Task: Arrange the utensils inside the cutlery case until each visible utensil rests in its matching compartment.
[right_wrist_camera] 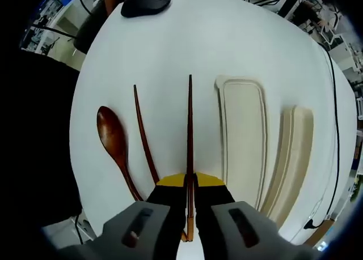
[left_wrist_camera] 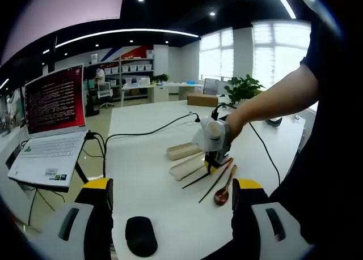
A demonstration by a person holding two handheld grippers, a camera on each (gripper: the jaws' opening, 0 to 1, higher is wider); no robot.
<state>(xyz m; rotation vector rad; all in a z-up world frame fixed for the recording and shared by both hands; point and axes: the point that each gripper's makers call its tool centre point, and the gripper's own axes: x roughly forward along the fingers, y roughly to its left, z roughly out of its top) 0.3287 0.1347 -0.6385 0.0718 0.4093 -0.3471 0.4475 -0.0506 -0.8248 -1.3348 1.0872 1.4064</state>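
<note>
My right gripper (right_wrist_camera: 189,183) has its fingers clamped on one chopstick (right_wrist_camera: 189,135), its length running straight ahead, parallel to the open case tray (right_wrist_camera: 244,135) just beside it on the table (right_wrist_camera: 227,39), while my left gripper (left_wrist_camera: 170,200), seemingly open, hangs well back.

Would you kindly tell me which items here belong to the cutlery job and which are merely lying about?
Job:
right gripper, shut on a chopstick
second chopstick
wooden spoon
cutlery case
case lid

Lying about:
computer mouse
laptop
black cable
potted plant
</note>
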